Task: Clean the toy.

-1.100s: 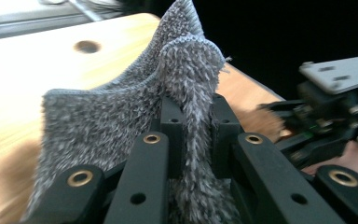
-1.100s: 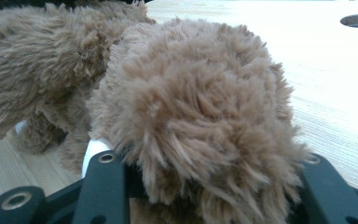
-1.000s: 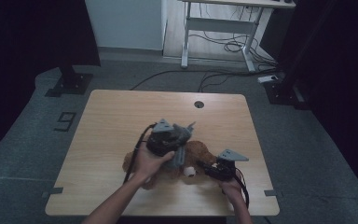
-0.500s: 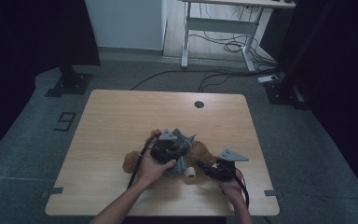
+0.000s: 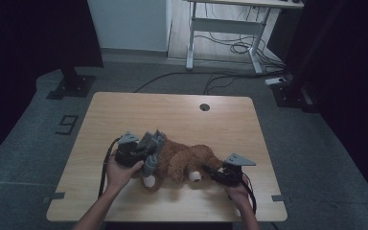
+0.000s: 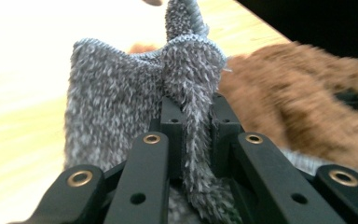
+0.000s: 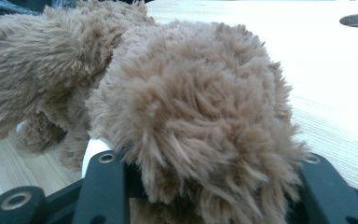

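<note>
Change since earlier frames: the left gripper (image 5: 143, 154) had travelled leftward along the plush toy (image 5: 184, 160), from over its middle to its left end, carrying the grey knitted garment (image 5: 151, 146) with it; the garment, bunched above the toy's back a second before, now lay at the toy's left end. The right gripper (image 5: 211, 171) had kept its place at the toy's right end.

Left gripper: jaws pressed together on a fold of the grey knitted garment (image 6: 186, 93), pinching it; in the left gripper view the fold ran up between the two black jaws, with the brown fur (image 6: 303, 98) just to the right of it.

Right gripper: jaws clamped around a brown furry limb of the plush toy (image 7: 191, 116), which bulged out between them; a white patch (image 7: 93, 149) sat just beside the left jaw.

Plush toy: brown, lying on its side on the wooden table (image 5: 172, 112), nearer the person's edge, with two white paw tips (image 5: 148, 181) pointing toward the person.

Hands: the left hand (image 5: 120, 172) gripped its tool at the toy's left; the right hand (image 5: 237, 194) gripped its tool at the toy's right.

Table hole: a round cable hole (image 5: 204, 107) lay beyond the toy, well apart from it.

Writing: a number 9 (image 5: 67, 124) marked on the floor, left of the toy, past the table's left edge; no brand or label readable on the toy or garment.
</note>
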